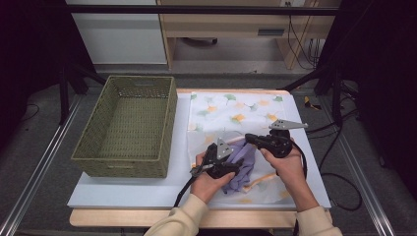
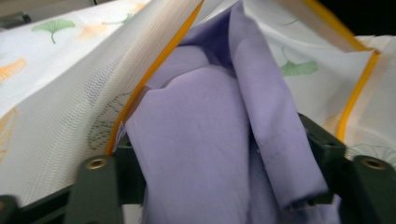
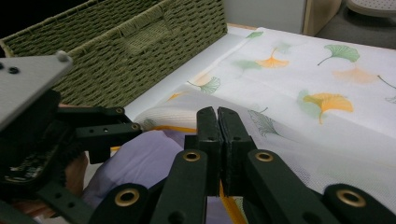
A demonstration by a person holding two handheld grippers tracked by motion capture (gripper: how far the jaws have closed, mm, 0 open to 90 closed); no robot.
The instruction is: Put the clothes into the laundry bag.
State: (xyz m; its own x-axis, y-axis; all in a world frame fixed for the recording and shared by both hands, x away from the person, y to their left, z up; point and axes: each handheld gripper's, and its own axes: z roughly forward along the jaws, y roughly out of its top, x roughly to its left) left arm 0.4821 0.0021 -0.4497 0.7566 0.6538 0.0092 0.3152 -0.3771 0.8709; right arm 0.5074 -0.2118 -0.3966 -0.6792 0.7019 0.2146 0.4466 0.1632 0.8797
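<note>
While the table [image 1: 123, 189] carries an empty green basket [image 1: 128, 127] on its left side, the action sits to the right of it, on a white mesh bag [image 1: 231, 115] printed with ginkgo leaves and edged in orange. It looks like the stuffing step: a lilac cloth [image 1: 242, 164] is bunched at the bag's near end, partly under the mesh. The left gripper [image 1: 220, 164] has its jaws clamped around a thick fold of that cloth, nosed right into the mouth. The right gripper [image 1: 252, 138] is pinched closed on the orange-trimmed edge [image 3: 224, 195], lifting it so the mouth gapes. My read: about halfway in. Next move needs the right to hold that edge high and taut while the left drives the cloth deeper, then lets go without dragging it back out.
</note>
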